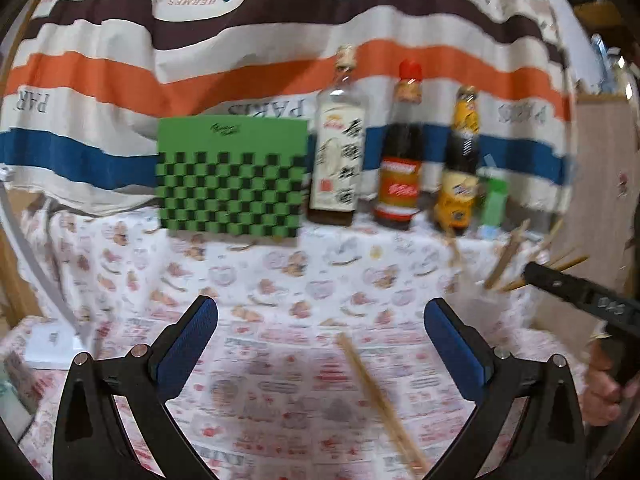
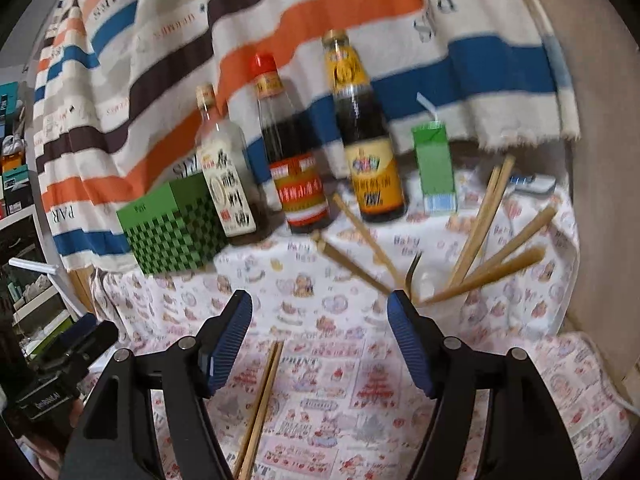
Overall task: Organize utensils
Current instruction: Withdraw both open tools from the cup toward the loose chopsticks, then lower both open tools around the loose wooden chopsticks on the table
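— Left claw [image 1: 320,320]?
— Spread wide, blue pads [image 1: 188,344] well apart, gripping nothing. Hovering over the printed cloth on the desk [image 1: 280,280].
— Anything between the pads?
— Only a pair of chopsticks [image 1: 380,400] lying flat on the cloth, below the claw and nearer its right pad, not touched.
— Right claw [image 2: 320,332]?
— Also parted, though less widely, and empty. Same loose chopsticks [image 2: 260,408] lying just below its left pad, clear of it.
— Rest of the utensils?
— Standing in a clear cup [image 2: 436,292], blurred, just beyond the right claw's right pad: several chopsticks [image 2: 480,220] fanned out and leaning every way.
— Farther back from that cup?
— Behind it, a small green carton [image 2: 434,168] with a straw. Left of the carton, three sauce bottles in a row: yellow-labelled [image 2: 368,160], red-capped [image 2: 288,160], pale-labelled [image 2: 224,184]. Left again, a green checkered box [image 2: 172,232]. All backed by a striped cloth [image 2: 280,20] hanging behind.
— Other hand visible?
— Yes, at the right edge of the left view, fingers [image 1: 604,396] wrapped round the black handle.
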### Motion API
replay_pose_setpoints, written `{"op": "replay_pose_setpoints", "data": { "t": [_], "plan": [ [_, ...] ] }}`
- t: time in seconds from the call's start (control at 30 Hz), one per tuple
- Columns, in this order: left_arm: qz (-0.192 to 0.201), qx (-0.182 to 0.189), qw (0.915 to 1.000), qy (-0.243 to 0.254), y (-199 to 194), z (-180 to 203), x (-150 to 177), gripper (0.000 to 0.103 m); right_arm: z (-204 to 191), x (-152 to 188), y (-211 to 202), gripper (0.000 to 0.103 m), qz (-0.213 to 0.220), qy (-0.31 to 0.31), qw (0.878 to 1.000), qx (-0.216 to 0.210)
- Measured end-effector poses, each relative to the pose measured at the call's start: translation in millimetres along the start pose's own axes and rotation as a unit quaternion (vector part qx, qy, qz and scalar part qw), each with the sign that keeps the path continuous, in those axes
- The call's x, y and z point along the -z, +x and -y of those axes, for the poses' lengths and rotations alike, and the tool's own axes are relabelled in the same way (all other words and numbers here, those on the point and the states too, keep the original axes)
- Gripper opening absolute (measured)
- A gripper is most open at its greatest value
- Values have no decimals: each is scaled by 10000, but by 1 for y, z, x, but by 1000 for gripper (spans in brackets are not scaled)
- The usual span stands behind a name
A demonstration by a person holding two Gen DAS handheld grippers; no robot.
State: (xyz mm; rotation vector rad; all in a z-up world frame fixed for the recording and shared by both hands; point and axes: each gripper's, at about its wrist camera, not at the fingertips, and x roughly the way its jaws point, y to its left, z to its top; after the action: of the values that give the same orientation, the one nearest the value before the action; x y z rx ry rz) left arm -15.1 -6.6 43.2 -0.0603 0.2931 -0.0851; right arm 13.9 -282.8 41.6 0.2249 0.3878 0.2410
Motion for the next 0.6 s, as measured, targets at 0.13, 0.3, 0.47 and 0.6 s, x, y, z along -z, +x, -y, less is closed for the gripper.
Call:
{"op": "replay_pose_setpoints", "data": {
  "t": [0.13, 0.3, 0.47, 0.6],
  "plan": [
    [-337, -74, 9991, -246, 15, -11, 6, 102, -4, 8, 11, 72, -133, -145, 9998, 104],
    [-929, -90, 9929, -744, 33, -29, 13, 102, -10, 19, 25, 74, -391, -332, 9985, 175],
    [-1103, -207, 9916, -645, 39, -28, 16, 102, -12, 31, 42, 77, -827, -214, 9963, 106],
    [-1193, -268, 9912, -514, 42, -24, 18, 102, -12, 42, 57, 77, -1243, -101, 9921, 165]
  ]
}}
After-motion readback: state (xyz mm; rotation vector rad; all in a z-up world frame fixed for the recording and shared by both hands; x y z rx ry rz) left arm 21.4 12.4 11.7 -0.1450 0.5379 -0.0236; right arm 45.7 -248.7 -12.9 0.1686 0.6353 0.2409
